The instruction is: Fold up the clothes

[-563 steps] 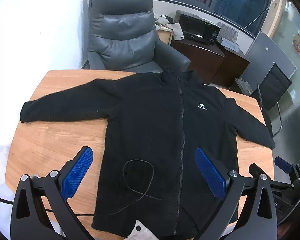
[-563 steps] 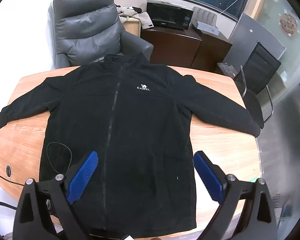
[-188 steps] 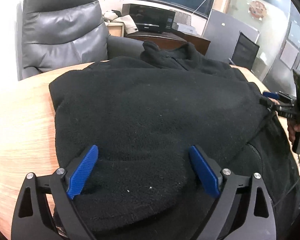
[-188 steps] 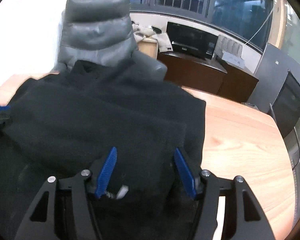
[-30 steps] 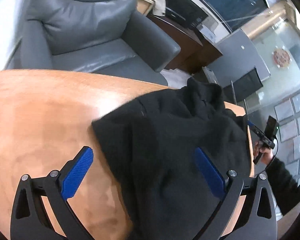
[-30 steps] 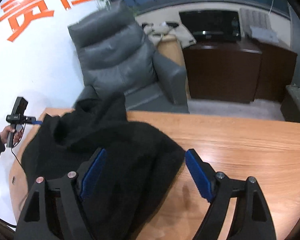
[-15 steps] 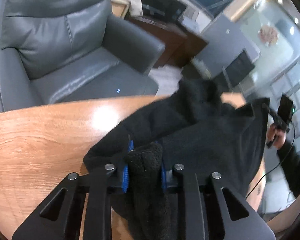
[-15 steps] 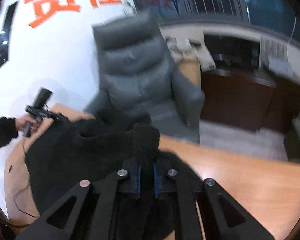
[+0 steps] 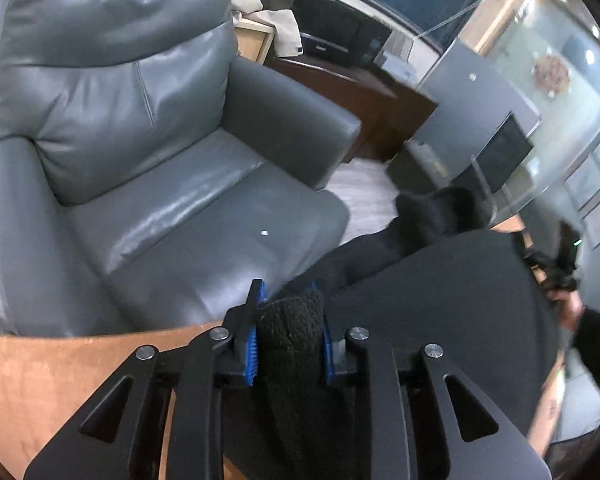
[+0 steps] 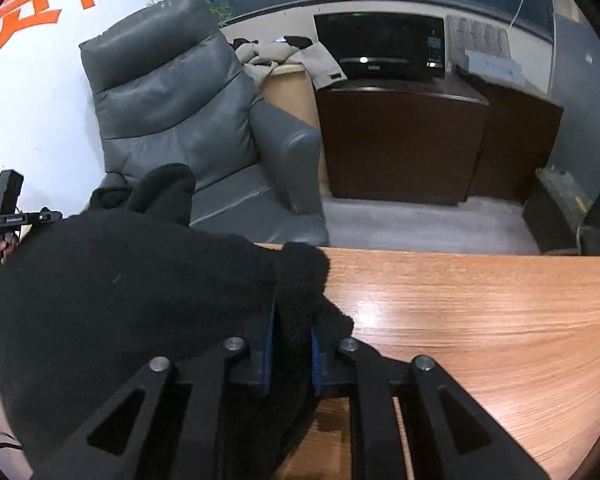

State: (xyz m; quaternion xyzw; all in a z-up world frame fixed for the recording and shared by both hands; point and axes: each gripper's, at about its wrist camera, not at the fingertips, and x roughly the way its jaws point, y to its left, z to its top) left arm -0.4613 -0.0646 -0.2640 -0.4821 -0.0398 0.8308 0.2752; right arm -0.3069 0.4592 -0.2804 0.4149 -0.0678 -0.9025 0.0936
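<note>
Both grippers have a bite: the left gripper (image 9: 288, 332) has its fingers clamped on a thick wad of the black fleece jacket (image 9: 440, 300), and the right gripper (image 10: 291, 340) pinches another bunch at the far edge. The move here, I'd say, is to carry both corners level and together, keeping the fabric taut so the fold lands square. The jacket is bulky, fuzzy and matte, heaped on the wooden worktop (image 10: 480, 320) before the grey armchair (image 9: 140, 140).
</note>
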